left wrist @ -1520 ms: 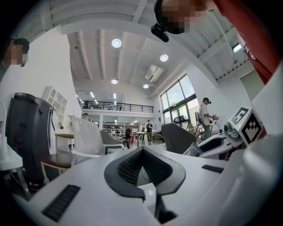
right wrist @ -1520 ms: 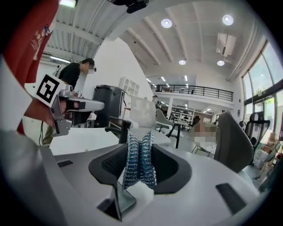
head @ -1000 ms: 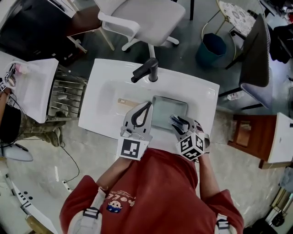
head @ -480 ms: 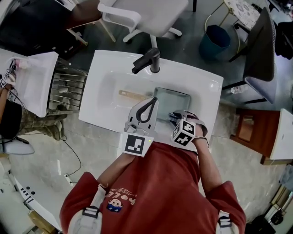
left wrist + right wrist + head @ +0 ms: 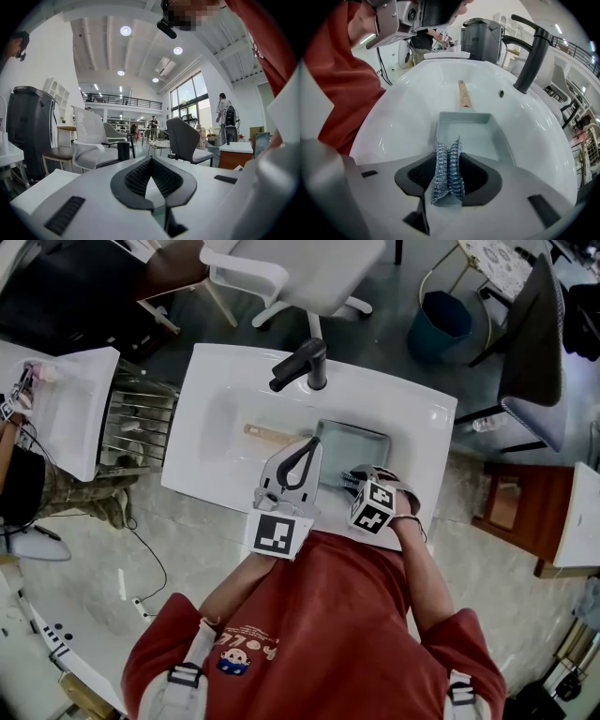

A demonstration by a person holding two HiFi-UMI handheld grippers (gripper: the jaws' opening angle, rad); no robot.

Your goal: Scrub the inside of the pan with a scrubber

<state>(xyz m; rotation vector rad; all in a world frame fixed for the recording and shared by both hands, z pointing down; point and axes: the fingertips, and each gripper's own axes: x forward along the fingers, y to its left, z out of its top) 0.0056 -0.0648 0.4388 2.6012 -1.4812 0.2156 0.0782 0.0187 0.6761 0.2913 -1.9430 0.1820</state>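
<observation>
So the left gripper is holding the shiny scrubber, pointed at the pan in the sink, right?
Not quite. It is the right gripper that holds the shiny scrubber, as the right gripper view shows. The rest stands: it points at the pan in the sink.

The pan [image 5: 364, 448] lies in the right half of the sink [image 5: 216, 427], its handle [image 5: 267, 435] pointing left and the faucet [image 5: 302, 367] behind it on the far rim; the left tongs [image 5: 306, 446] hang over the pan's near left corner; the right tongs [image 5: 353, 478] sit just right of them at the pan's near edge, the scrubber [image 5: 448, 171] between their jaws. A rack [image 5: 136, 427] stands left of the sink; a chair [image 5: 300, 268] behind it; a bin [image 5: 441, 329] well off to the back right.
</observation>
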